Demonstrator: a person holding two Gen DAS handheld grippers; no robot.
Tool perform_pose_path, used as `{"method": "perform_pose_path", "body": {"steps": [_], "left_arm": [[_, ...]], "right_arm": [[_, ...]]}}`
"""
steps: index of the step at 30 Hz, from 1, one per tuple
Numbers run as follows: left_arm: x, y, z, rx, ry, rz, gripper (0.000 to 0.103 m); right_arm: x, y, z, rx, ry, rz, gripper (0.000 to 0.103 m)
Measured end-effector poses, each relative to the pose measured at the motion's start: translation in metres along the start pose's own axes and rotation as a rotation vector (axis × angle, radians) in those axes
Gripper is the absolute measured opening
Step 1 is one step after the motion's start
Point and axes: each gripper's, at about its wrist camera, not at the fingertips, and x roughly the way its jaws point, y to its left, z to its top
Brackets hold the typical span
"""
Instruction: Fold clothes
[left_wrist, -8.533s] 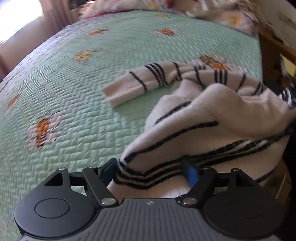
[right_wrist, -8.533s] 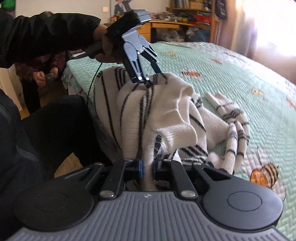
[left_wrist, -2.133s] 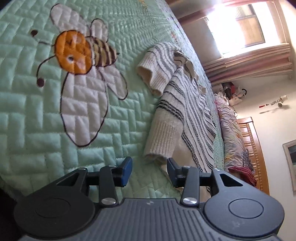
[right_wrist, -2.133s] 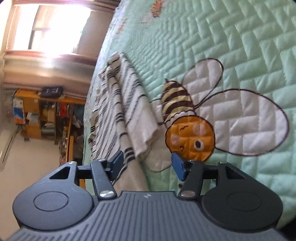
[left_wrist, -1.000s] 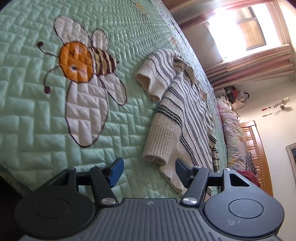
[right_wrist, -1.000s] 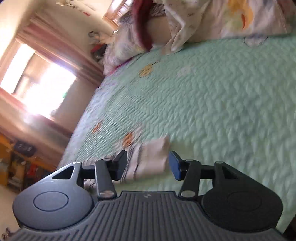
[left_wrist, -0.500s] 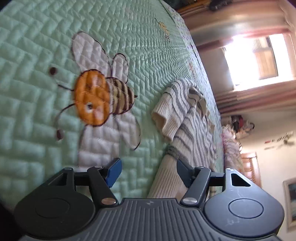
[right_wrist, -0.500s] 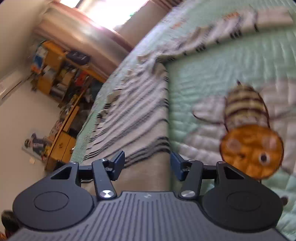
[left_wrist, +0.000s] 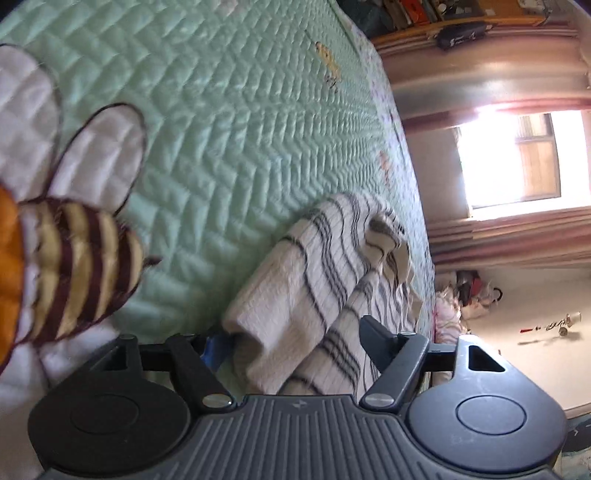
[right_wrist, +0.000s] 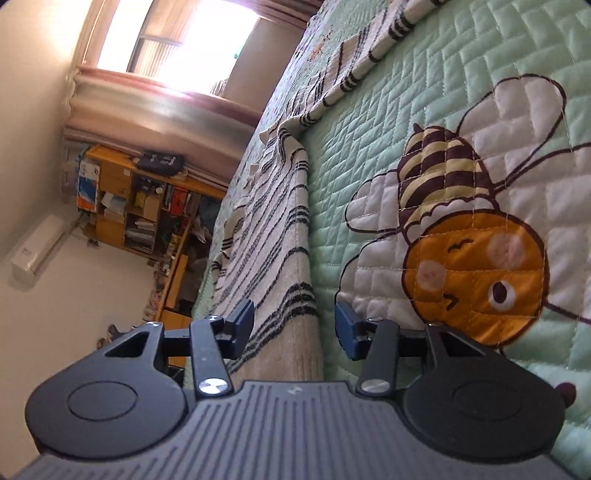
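A cream sweater with black stripes (left_wrist: 325, 266) lies spread on the green quilted bedspread (left_wrist: 229, 122). In the left wrist view its sleeve cuff and hem corner lie between the fingers of my left gripper (left_wrist: 295, 338), which is open around them. In the right wrist view the sweater (right_wrist: 273, 229) stretches away along the bed, and its ribbed hem edge lies between the fingers of my right gripper (right_wrist: 295, 325), which is open around it. Neither gripper has closed on the cloth.
Embroidered bees decorate the bedspread (right_wrist: 476, 258), and one shows in the left wrist view (left_wrist: 62, 254). A bright window with curtains (right_wrist: 192, 40) and a wooden bookshelf (right_wrist: 136, 206) stand beyond the bed. Bedding is piled at the head end (left_wrist: 450, 306).
Both grippers have closed in on the sweater's edge. The left moved forward until the sleeve cuff sits between its fingers. The right settled with the hem between its fingers. Both stayed open.
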Motion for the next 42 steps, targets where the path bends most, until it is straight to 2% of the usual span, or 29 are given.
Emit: {"method": "perform_pose_path", "body": {"steps": [1, 6, 8, 12, 13, 14, 15, 16, 17, 18, 19, 20, 23, 26, 27, 29, 32, 35, 38, 39, 41, 42], "left_arm": [[0.002, 0.000, 0.001, 0.019, -0.001, 0.004, 0.006], [-0.019, -0.009, 0.026, 0.089, -0.144, 0.019, 0.006], [-0.032, -0.022, 0.055, 0.133, -0.201, 0.025, 0.005], [-0.056, -0.072, 0.145, 0.331, -0.321, 0.105, 0.006], [-0.057, -0.087, 0.174, 0.381, -0.331, 0.127, 0.009], [-0.057, -0.095, 0.195, 0.403, -0.344, 0.194, 0.021], [-0.057, -0.099, 0.211, 0.403, -0.361, 0.295, 0.033], [-0.056, -0.103, 0.227, 0.402, -0.377, 0.397, 0.063], [-0.055, -0.106, 0.243, 0.401, -0.392, 0.499, 0.074], [-0.055, -0.101, 0.248, 0.387, -0.378, 0.538, 0.073], [-0.055, -0.089, 0.244, 0.364, -0.340, 0.528, 0.070], [-0.057, -0.077, 0.226, 0.373, -0.283, 0.498, 0.066], [-0.062, -0.045, 0.141, 0.472, -0.070, 0.353, 0.065], [-0.067, -0.012, 0.056, 0.566, 0.144, 0.205, 0.068], [-0.070, -0.009, 0.031, 0.611, 0.172, 0.173, 0.072], [-0.077, -0.014, -0.005, 0.691, 0.172, 0.134, 0.084], [-0.064, -0.024, -0.027, 0.595, 0.269, 0.032, 0.085], [-0.053, -0.040, -0.060, 0.708, 0.346, 0.052, 0.085], [-0.039, -0.045, -0.071, 0.701, 0.415, 0.051, 0.084], [-0.035, -0.045, -0.070, 0.676, 0.438, 0.038, 0.082], [-0.029, -0.041, -0.069, 0.600, 0.480, 0.015, 0.066], [-0.024, -0.038, -0.069, 0.565, 0.492, 0.011, 0.062]], "right_arm": [[0.001, -0.002, 0.001, 0.010, -0.002, 0.007, 0.050], [-0.002, -0.004, 0.001, 0.004, 0.002, 0.014, 0.050], [-0.003, -0.004, 0.001, 0.003, 0.003, 0.015, 0.050], [-0.009, -0.005, -0.004, 0.010, 0.004, 0.019, 0.050], [-0.010, -0.004, -0.005, 0.012, 0.004, 0.021, 0.050], [-0.010, -0.004, -0.005, 0.014, 0.005, 0.020, 0.050], [-0.009, -0.003, -0.005, 0.016, 0.006, 0.018, 0.050], [-0.009, -0.003, -0.006, 0.017, 0.007, 0.017, 0.050], [-0.009, -0.001, -0.006, 0.018, 0.008, 0.013, 0.050], [-0.009, 0.000, -0.007, 0.019, 0.008, 0.008, 0.050], [-0.009, 0.000, -0.008, 0.019, 0.007, 0.004, 0.050], [-0.009, 0.001, -0.009, 0.019, 0.006, 0.001, 0.050], [-0.010, 0.005, -0.011, 0.024, 0.021, -0.012, 0.051], [-0.012, 0.011, -0.013, 0.022, 0.075, -0.024, 0.056], [-0.013, 0.013, -0.014, 0.018, 0.097, -0.026, 0.058], [-0.013, 0.015, -0.015, 0.015, 0.138, -0.033, 0.060], [-0.011, 0.018, -0.015, 0.027, 0.171, -0.039, 0.063], [-0.010, 0.017, -0.014, 0.046, 0.196, -0.040, 0.064], [-0.010, 0.020, -0.017, 0.040, 0.231, -0.042, 0.064], [-0.009, 0.021, -0.018, 0.034, 0.244, -0.042, 0.064], [-0.009, 0.024, -0.021, 0.021, 0.271, -0.044, 0.064], [-0.008, 0.024, -0.022, 0.015, 0.278, -0.043, 0.064]]}}
